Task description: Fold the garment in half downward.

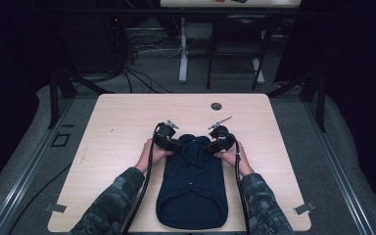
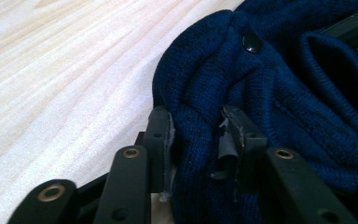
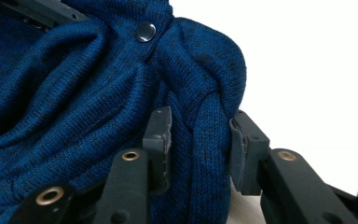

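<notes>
Now both hands have taken hold at the far end of the dark navy knitted garment (image 1: 192, 188), which lies flat along the near half of the pale wooden table (image 1: 122, 122), its hem toward the person and its collar end away. The left gripper (image 2: 196, 135) has its jaws drawn in on a thick fold of knit at the garment's left shoulder; in the left gripper view the wool bulges between the two pads, and a small dark snap button (image 2: 252, 43) sits just beyond. The right gripper (image 3: 199, 137) mirrors this on the opposite shoulder, its jaws narrowed around a rolled ridge of the same fabric, with a shiny snap button (image 3: 145, 31) above it. From the high view the left gripper (image 1: 169, 139) and right gripper (image 1: 221, 140) sit either side of the collar, near each other, with the cloth bunched between them.

The step in hand looks like securing the two shoulder grips before a fold or a lift. The next move probably calls for both hands to travel together and evenly, keeping the knit taut between them, so that neither pinch slips off the bulky fold and the body of the garment follows without twisting.
</notes>
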`<state>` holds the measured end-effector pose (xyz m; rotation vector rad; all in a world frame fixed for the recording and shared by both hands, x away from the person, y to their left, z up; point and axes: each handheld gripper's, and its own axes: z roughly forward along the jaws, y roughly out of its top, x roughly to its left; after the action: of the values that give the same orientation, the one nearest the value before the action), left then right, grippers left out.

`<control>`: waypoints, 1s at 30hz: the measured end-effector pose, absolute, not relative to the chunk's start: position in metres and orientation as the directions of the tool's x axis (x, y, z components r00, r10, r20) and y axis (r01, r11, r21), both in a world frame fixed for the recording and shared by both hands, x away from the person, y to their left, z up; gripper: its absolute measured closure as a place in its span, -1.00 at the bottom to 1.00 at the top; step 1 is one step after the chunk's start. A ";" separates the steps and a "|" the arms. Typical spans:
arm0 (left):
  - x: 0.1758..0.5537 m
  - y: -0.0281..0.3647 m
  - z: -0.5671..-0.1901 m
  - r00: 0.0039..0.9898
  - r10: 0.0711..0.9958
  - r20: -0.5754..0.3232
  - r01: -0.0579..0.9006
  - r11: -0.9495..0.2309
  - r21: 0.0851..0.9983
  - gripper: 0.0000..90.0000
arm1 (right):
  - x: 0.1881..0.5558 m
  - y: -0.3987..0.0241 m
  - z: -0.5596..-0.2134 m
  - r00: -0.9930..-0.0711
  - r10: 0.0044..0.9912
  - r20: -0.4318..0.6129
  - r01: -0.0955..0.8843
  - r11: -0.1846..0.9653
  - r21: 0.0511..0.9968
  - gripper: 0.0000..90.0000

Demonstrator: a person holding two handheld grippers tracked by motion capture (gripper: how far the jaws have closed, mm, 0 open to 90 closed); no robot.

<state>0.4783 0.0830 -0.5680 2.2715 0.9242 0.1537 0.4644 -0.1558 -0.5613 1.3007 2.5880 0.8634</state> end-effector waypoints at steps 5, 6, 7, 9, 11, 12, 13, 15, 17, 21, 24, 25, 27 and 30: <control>0.477 0.082 -0.568 0.748 0.651 -0.127 0.571 -0.535 0.622 0.57 | 0.462 -0.154 -0.561 -0.627 0.767 0.134 0.696 0.475 0.539 0.53; 0.477 0.082 -0.567 0.749 0.651 -0.124 0.570 -0.537 0.622 0.57 | 0.462 -0.154 -0.561 -0.631 0.766 0.126 0.690 0.479 0.542 0.54; 0.476 0.081 -0.567 0.750 0.651 -0.113 0.564 -0.542 0.623 0.59 | 0.458 -0.152 -0.561 -0.629 0.771 0.102 0.679 0.480 0.555 0.56; 0.475 0.080 -0.567 0.756 0.647 -0.105 0.558 -0.552 0.620 0.60 | 0.456 -0.151 -0.562 -0.631 0.771 0.087 0.667 0.483 0.567 0.57; 0.475 0.079 -0.567 0.754 0.650 -0.095 0.556 -0.554 0.620 0.60 | 0.455 -0.151 -0.562 -0.633 0.770 0.078 0.663 0.487 0.569 0.57; 0.474 0.078 -0.566 0.755 0.651 -0.078 0.547 -0.560 0.622 0.60 | 0.454 -0.151 -0.562 -0.640 0.765 0.069 0.652 0.493 0.576 0.57; 0.474 0.078 -0.566 0.755 0.651 -0.078 0.547 -0.560 0.622 0.61 | 0.454 -0.151 -0.562 -0.640 0.765 0.069 0.652 0.493 0.576 0.57; 0.472 0.076 -0.564 0.761 0.646 -0.054 0.534 -0.577 0.618 0.61 | 0.453 -0.149 -0.561 -0.645 0.763 0.043 0.637 0.506 0.581 0.57; 0.470 0.075 -0.561 0.770 0.638 -0.034 0.518 -0.593 0.617 0.60 | 0.451 -0.147 -0.558 -0.659 0.752 0.003 0.620 0.541 0.568 0.57; 0.467 0.080 -0.553 0.782 0.622 -0.043 0.503 -0.589 0.632 0.59 | 0.444 -0.148 -0.549 -0.667 0.744 -0.031 0.579 0.544 0.608 0.57; 0.466 0.084 -0.547 0.789 0.612 -0.062 0.500 -0.580 0.643 0.58 | 0.439 -0.149 -0.540 -0.672 0.739 -0.038 0.559 0.540 0.630 0.57; 0.465 0.085 -0.544 0.790 0.609 -0.062 0.497 -0.580 0.645 0.58 | 0.437 -0.149 -0.536 -0.676 0.736 -0.048 0.548 0.544 0.635 0.57; 0.463 0.087 -0.538 0.793 0.606 -0.063 0.490 -0.572 0.658 0.58 | 0.433 -0.149 -0.528 -0.687 0.724 -0.065 0.529 0.559 0.638 0.56; 0.460 0.091 -0.529 0.804 0.591 -0.064 0.472 -0.569 0.674 0.58 | 0.427 -0.149 -0.518 -0.694 0.716 -0.080 0.502 0.560 0.660 0.56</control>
<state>0.4596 0.0914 -0.5285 2.2799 0.7796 0.2183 0.4266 -0.1494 -0.5178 0.9970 2.4577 0.8819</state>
